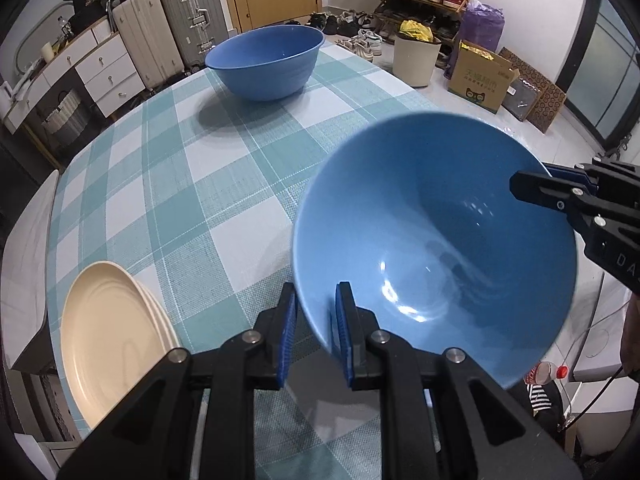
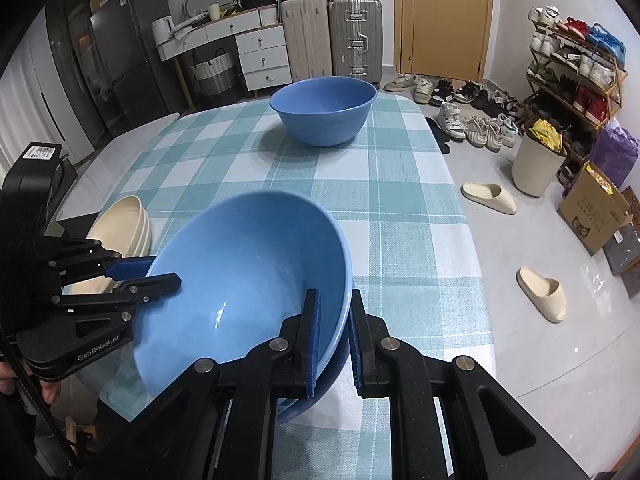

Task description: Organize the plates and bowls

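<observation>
- Left gripper (image 1: 316, 332) straddles the near rim of the light blue bowl (image 1: 436, 248), one pad inside, one outside — gripping it, by the look of it.
- Right gripper (image 2: 334, 336) pinches the opposite rim the same way, so both hands carry the tilted bowl just above the checked tablecloth (image 1: 192, 184).
- Straight ahead at the far edge sits the big blue bowl (image 2: 324, 110), roughly as near to either hand.
- Cream plates (image 1: 116, 340) are stacked to the left, nearer the left gripper.
</observation>
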Available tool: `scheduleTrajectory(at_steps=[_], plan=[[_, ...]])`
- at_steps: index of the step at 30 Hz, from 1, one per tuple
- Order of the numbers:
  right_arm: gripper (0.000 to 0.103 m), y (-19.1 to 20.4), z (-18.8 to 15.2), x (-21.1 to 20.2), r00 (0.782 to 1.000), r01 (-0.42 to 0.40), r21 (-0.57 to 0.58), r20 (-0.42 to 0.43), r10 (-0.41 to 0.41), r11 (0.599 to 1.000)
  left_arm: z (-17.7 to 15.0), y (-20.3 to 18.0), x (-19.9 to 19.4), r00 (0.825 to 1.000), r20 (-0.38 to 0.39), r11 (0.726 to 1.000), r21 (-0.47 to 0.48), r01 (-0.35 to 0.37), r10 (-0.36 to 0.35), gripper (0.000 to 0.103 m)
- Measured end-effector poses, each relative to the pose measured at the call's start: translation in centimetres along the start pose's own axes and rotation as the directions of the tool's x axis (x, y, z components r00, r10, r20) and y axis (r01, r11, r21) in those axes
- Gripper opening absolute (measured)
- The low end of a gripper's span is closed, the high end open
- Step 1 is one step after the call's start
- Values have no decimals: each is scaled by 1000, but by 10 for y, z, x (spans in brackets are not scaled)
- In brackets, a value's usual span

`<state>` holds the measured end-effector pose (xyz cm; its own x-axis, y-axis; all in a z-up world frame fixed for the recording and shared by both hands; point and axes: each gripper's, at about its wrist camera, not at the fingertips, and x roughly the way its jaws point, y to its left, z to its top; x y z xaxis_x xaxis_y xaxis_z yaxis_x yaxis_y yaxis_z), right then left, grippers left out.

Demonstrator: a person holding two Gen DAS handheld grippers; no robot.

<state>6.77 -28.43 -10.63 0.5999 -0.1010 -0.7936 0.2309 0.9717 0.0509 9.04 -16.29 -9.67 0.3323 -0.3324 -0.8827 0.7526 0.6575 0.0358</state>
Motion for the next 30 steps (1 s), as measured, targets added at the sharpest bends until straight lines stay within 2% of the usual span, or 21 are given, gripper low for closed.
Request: scheduleTrajectory(at_steps=[4, 10, 14, 16, 17, 26, 30], plan=[[13, -1, 1, -3, 1000, -5, 8, 10, 5, 1000, 1, -1, 1, 1000, 6, 1000, -2, -5, 5, 18], [13, -3, 4, -9, 1000, 0, 12, 28, 0, 1000, 2, 4, 7, 999, -10, 999, -23, 36, -36, 20], [13, -7, 6, -19, 997, 6, 22, 77, -8, 1000, 0, 6, 10, 999, -17, 998, -41, 39, -40, 20], [16, -8, 5, -16, 998, 16, 19, 67, -17, 1000, -1, 9, 12, 999, -21, 997, -63, 35, -36, 34], [16, -9, 4, -12, 998, 17, 28, 53, -19, 999, 0, 10, 14, 999, -20, 997, -72, 32, -34, 48], [19, -17, -13, 23, 999, -33, 75, -35, 36, 997, -1, 12, 13, 999, 1, 995, -93, 45, -46, 49], [22, -24, -19, 32, 993, -92, 139, -55, 100, 986, -3, 16, 20, 998, -7, 992, -111, 56, -57, 49]])
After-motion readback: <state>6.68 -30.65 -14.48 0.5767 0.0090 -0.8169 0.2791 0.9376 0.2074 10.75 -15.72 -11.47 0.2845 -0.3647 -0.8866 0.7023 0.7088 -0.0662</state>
